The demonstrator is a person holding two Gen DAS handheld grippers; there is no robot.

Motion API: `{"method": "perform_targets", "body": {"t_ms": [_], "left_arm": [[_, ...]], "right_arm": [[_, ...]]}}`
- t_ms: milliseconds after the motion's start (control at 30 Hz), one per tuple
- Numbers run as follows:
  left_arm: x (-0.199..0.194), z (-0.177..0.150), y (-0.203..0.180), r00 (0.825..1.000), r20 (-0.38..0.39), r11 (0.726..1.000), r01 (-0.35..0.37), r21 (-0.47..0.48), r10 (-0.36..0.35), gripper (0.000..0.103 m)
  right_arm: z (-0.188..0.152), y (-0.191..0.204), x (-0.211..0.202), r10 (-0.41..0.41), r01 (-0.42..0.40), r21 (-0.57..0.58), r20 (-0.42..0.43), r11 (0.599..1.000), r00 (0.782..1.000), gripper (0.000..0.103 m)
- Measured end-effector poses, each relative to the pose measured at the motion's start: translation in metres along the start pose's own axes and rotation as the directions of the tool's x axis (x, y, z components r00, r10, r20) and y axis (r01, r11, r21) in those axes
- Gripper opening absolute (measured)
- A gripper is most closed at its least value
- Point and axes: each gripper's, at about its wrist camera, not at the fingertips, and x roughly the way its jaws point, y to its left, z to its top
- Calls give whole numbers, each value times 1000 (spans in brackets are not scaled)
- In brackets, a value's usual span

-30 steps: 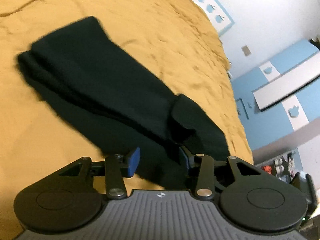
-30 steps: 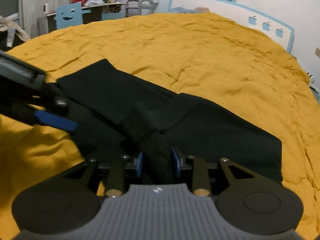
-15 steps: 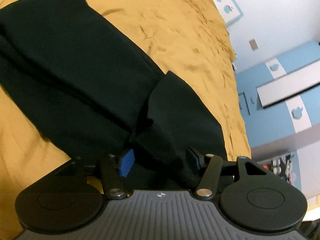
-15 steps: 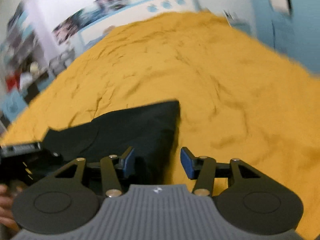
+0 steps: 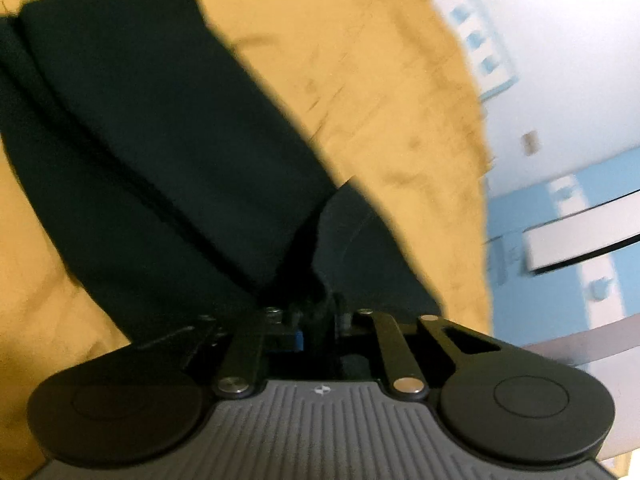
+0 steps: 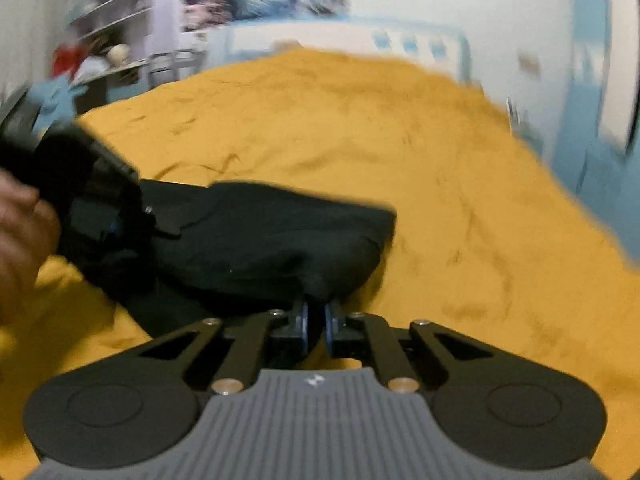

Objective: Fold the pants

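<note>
Dark pants (image 5: 160, 140) lie folded lengthwise on an orange bedsheet (image 5: 360, 80). My left gripper (image 5: 318, 320) sits at their near edge. Its jaws are closing, with a bunched fold of the dark cloth pinched between the pads. In the right wrist view the pants (image 6: 260, 240) stretch leftward from my right gripper (image 6: 316, 314). That gripper's jaws are closing, all but together, on the cloth's near right corner. The left gripper (image 6: 120, 228) shows at the far left on the other end, held by a hand (image 6: 20, 232).
The orange sheet (image 6: 440, 200) spreads wide to the right and behind the pants. A white headboard with blue marks (image 6: 360, 40) and cluttered shelves (image 6: 112, 60) stand beyond the bed. Blue-and-white cabinets (image 5: 560, 240) line the wall at the bed's side.
Both grippers stood open around the cloth half a second ago and have closed on it. The right gripper moved along the pants to their right corner. The left barely shifted.
</note>
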Motion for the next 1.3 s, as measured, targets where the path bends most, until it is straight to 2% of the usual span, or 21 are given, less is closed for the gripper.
{"method": "perform_targets", "body": {"t_ms": [67, 100, 167, 233, 333, 400, 467, 500, 600, 633, 667, 767, 833, 867, 900, 933, 1000, 1033, 1100, 1233, 1300], "left_arm": [[-15, -3, -2, 999, 45, 998, 15, 61, -18, 11], [-17, -4, 1, 999, 45, 998, -7, 68, 3, 11], [-6, -7, 12, 997, -15, 995, -70, 66, 71, 11], [-3, -9, 21, 996, -33, 995, -77, 62, 79, 13], [-6, -8, 21, 998, -26, 994, -63, 89, 66, 16], [-6, -7, 17, 996, -36, 991, -71, 110, 75, 25], [-7, -4, 9, 989, -50, 980, -131, 149, 140, 34], [-13, -4, 3, 981, -37, 966, -182, 181, 192, 37], [-40, -9, -35, 923, 149, 851, -386, 357, 356, 48], [-47, -10, -52, 912, 214, 805, -409, 430, 349, 49], [-49, -10, -65, 919, 233, 781, -392, 486, 317, 56], [-26, -2, -111, 964, 127, 713, -258, 652, 232, 62], [6, -3, -145, 976, 1, 658, -146, 739, 216, 62], [21, -6, -160, 974, -39, 622, -111, 775, 222, 63], [37, -13, -176, 970, -62, 572, -86, 816, 235, 63], [54, -24, -193, 966, -77, 501, -60, 863, 248, 65], [87, -44, -215, 946, -137, 416, 2, 910, 294, 70], [103, -52, -220, 928, -176, 403, 32, 915, 327, 70], [131, -64, -224, 895, -207, 409, 30, 912, 395, 70], [182, -71, -223, 821, -201, 432, -61, 900, 535, 69], [196, -75, -217, 786, -168, 401, -110, 909, 595, 66]], "right_arm": [[-2, 10, -16, 0, 4, -106, 44, 994, 999, 1], [-7, 15, -17, 9, -5, -168, 19, 986, 1000, 1], [-25, 19, -1, 8, -44, -265, -135, 963, 991, 0], [-34, 19, 3, -5, -54, -304, -190, 951, 982, 0], [-20, -2, -8, 84, -116, -156, -202, 981, 976, 4], [-10, -20, -15, 143, -153, -43, -183, 987, 973, 7], [-2, -32, -23, 170, -166, 39, -161, 985, 972, 25], [0, -39, -25, 181, -170, 82, -149, 982, 972, 27], [5, -59, -25, 235, -205, 238, -104, 949, 966, 37], [5, -63, -24, 245, -212, 292, -84, 933, 966, 40], [3, -69, -23, 259, -224, 350, -56, 910, 964, 42], [-6, -83, -12, 255, -222, 532, 11, 817, 967, 43], [-11, -84, -4, 221, -178, 606, 4, 776, 975, 43], [-13, -82, -2, 211, -160, 619, -10, 769, 977, 43], [-12, -79, 3, 212, -157, 621, -15, 768, 977, 43], [-13, -76, 5, 212, -159, 616, -14, 772, 977, 43], [-15, -71, 6, 208, -161, 595, -11, 787, 978, 43], [-17, -70, 8, 211, -165, 592, -9, 789, 978, 43], [-20, -71, 13, 223, -175, 597, -7, 783, 975, 43], [-21, -74, 22, 255, -202, 610, 0, 766, 967, 43], [-19, -72, 25, 256, -203, 595, -3, 778, 967, 40]]}}
